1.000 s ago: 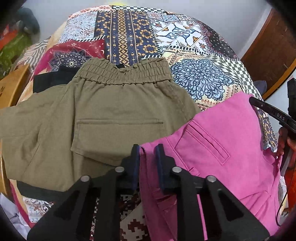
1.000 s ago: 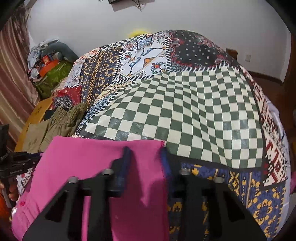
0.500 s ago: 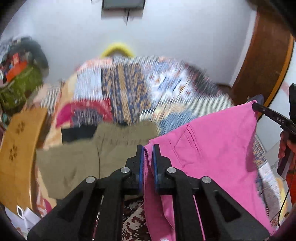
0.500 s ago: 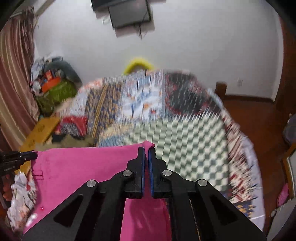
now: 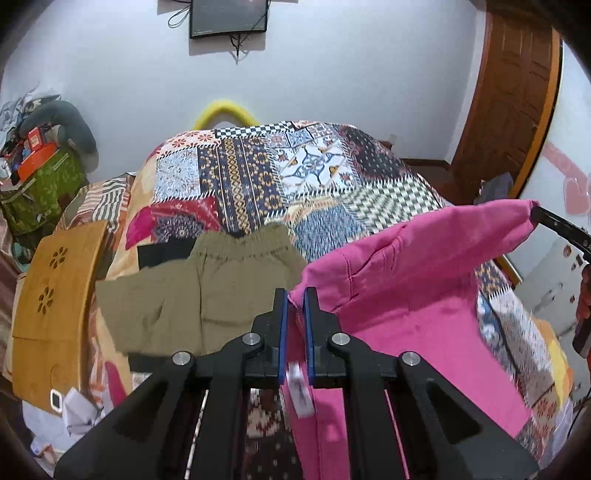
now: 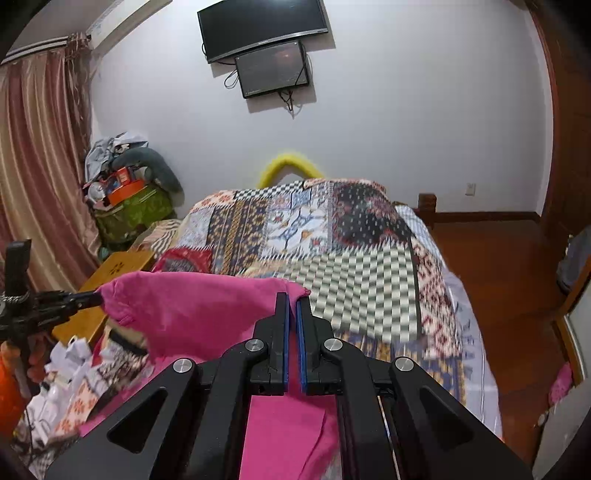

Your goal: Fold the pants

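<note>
Left gripper (image 5: pixel 294 295) closed on one corner of pink pants (image 5: pixel 417 291), pants lifted above patchwork bedspread (image 5: pixel 258 177), right gripper (image 5: pixel 535 216) at the far corner, olive shorts (image 5: pixel 199 299) flat on the bed, wooden tray (image 5: pixel 55 288) at left, screen (image 5: pixel 229 16) on wall

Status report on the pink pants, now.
Left hand-held gripper and right hand-held gripper both shut on pink pants. Pants held up off the quilt. Olive shorts lie underneath.
</note>
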A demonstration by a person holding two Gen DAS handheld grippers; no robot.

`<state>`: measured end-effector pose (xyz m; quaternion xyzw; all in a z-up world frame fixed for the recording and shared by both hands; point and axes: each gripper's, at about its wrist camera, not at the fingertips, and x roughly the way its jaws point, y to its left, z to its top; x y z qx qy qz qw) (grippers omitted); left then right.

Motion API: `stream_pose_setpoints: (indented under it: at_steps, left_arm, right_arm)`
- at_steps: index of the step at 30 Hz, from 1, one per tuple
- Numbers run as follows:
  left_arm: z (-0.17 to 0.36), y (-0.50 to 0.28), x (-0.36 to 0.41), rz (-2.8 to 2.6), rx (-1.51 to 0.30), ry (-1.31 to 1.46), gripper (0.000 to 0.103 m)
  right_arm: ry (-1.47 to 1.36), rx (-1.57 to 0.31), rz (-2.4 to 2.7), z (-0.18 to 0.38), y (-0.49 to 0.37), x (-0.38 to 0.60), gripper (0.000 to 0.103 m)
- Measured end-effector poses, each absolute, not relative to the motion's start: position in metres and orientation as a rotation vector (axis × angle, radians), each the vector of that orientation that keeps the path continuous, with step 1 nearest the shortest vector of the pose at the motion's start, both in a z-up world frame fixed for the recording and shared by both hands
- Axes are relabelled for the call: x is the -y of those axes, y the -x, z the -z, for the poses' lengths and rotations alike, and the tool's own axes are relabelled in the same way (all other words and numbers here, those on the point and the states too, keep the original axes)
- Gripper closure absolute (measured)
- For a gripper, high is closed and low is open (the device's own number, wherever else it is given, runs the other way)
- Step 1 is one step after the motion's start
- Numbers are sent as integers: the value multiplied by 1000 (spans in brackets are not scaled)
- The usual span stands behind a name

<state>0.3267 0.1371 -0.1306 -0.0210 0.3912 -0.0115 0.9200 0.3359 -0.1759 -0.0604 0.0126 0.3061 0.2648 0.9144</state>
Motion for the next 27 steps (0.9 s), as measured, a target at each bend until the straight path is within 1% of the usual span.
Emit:
stream_pose_setpoints:
  at_steps: [6,11,19,24,27]
  left_arm:
    - [138,-280,-121,47,-809,-9,96]
    - [156,-244,-108,72,-838,-59,96]
    - [201,-212,-108,84,-959,-33,96]
    - [216,-191,-109,59,-997,-56,96]
    - [213,-184,-112,41,-998,-61,92]
  right_arm:
    - [-31,-676,-545,75,-289,188,100]
    - [-23,-724,-545,93,-256,193,100]
    - [-16,-846,-500,143,-216,205,100]
    - [-1,-913,-454,167,-198,213,100]
    - [22,-937,-428,173,-190,218,100]
